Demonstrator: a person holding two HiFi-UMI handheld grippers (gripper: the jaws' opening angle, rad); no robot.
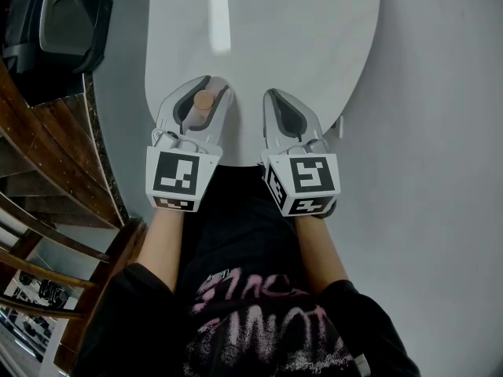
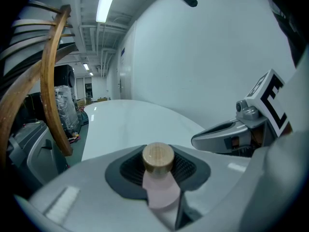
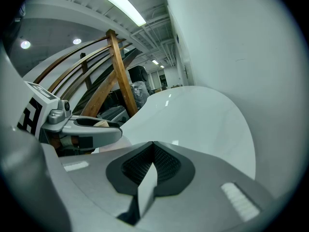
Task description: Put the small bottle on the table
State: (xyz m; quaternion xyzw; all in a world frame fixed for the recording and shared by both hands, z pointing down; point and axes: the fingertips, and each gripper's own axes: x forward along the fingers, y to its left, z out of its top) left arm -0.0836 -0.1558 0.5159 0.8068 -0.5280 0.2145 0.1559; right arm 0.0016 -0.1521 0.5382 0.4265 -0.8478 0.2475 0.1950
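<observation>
**Q:** What sits where, and why?

**A:** Table (image 1: 314,38) — white, its near end under both grippers; left gripper (image 1: 206,91) — jaws clamped on the bottle (image 2: 159,178), pink body between the pads and wooden cap clear above them; the grip looks meant to keep it upright for setting down.

**Q:** And the other one?

**A:** Right gripper (image 1: 281,108) — jaws together with nothing between, just beside the left; probably idle, since one grip is enough. The bottle is over the table's near edge; whether its base touches the top cannot be told.
</observation>
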